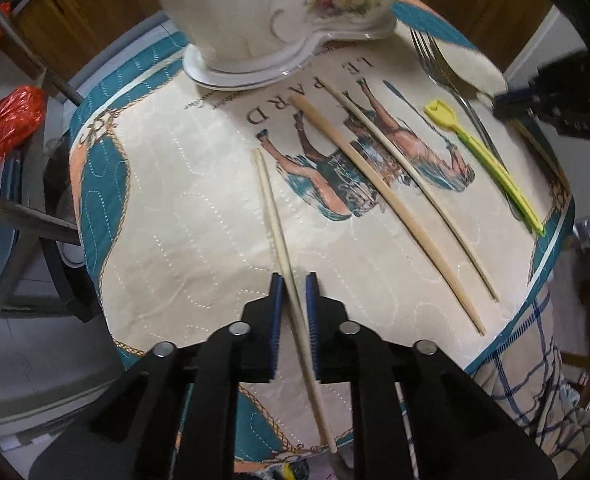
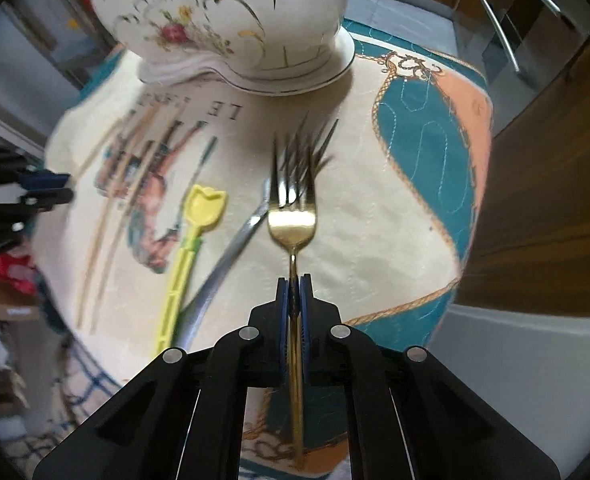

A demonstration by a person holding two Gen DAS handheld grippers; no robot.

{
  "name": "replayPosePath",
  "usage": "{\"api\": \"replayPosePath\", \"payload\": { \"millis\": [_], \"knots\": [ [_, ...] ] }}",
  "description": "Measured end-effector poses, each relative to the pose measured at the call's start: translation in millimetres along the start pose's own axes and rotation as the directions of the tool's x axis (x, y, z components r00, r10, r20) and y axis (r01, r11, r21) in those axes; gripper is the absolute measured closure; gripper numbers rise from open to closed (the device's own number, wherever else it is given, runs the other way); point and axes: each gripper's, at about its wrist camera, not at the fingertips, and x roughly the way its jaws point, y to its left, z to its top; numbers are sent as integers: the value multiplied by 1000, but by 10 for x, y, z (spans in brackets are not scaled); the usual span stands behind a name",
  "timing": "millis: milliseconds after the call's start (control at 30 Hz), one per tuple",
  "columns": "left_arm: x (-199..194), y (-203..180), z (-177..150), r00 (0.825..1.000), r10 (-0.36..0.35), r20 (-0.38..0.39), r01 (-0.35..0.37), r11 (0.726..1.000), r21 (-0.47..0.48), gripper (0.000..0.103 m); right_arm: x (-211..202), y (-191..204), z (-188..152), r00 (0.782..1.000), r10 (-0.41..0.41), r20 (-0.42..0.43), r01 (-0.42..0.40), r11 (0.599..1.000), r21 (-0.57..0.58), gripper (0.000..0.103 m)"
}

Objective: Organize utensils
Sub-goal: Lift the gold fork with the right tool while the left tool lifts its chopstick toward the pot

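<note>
My left gripper [image 1: 293, 280] is open, its jaws on either side of a pale chopstick [image 1: 273, 208] that lies on the quilted cloth [image 1: 183, 208]. Two more chopsticks [image 1: 379, 192] lie to its right, then a yellow plastic fork [image 1: 483, 160] and a silver fork [image 1: 435, 64]. My right gripper [image 2: 294, 284] is shut on the handle of a gold fork [image 2: 293, 220], held above the cloth with tines pointing away. The silver fork [image 2: 231, 248] and the yellow fork [image 2: 187, 256] lie to its left. My right gripper also shows in the left wrist view [image 1: 511, 102].
A white floral porcelain vase [image 1: 279, 16] stands at the far end of the cloth, also in the right wrist view [image 2: 231, 20]. Orange plastic bags [image 1: 7, 128] and a chair frame lie off to the left. Wooden cabinets [image 2: 543, 184] stand to the right.
</note>
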Motion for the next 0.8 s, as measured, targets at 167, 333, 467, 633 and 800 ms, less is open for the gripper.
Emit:
{"api": "replayPosePath", "payload": {
  "millis": [167, 333, 467, 633, 800],
  "knots": [
    [-81, 145, -182, 992, -46, 117, 53, 997, -61, 99, -155, -40, -151, 995, 65, 81, -66, 998, 16, 96],
    [-300, 314, -369, 956, -85, 282, 126, 983, -131, 99, -361, -50, -293, 974, 125, 191, -132, 991, 21, 96],
    [-504, 373, -498, 908, -90, 410, 176, 968, -176, 99, -508, -89, -356, 941, 162, 298, -181, 983, 35, 96],
    [-719, 345, -573, 824, -92, 559, 231, 956, -183, 99, -659, -110, -378, 897, 173, 406, -208, 977, 42, 96],
    [-936, 268, -486, 747, -47, 664, 221, 958, -181, 99, -817, -99, -388, 843, 177, 509, -230, 972, 41, 96]
  ]
}}
